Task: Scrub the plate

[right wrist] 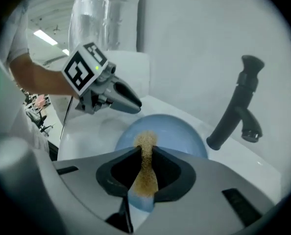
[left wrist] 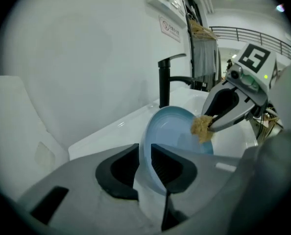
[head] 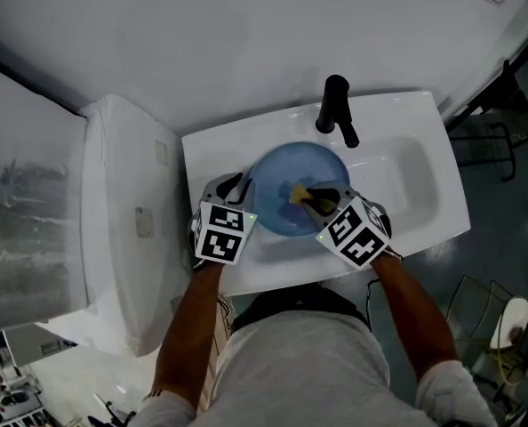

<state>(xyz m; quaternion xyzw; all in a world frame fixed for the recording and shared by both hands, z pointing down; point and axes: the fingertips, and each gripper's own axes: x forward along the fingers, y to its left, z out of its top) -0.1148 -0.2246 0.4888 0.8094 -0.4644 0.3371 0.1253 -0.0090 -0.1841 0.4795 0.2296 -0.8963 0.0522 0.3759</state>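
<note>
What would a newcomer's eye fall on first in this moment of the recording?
The blue plate stands out first against the white sink, with the left gripper shut on its rim. Next comes the tan sponge, pinched in the right gripper and laid against the plate's face. Behind them the black faucet rises at the back of the sink.

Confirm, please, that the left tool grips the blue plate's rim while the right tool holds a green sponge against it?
Not quite: the right gripper view shows the right tool holding a tan sponge, not green, against the blue plate; the rest stands.
</note>
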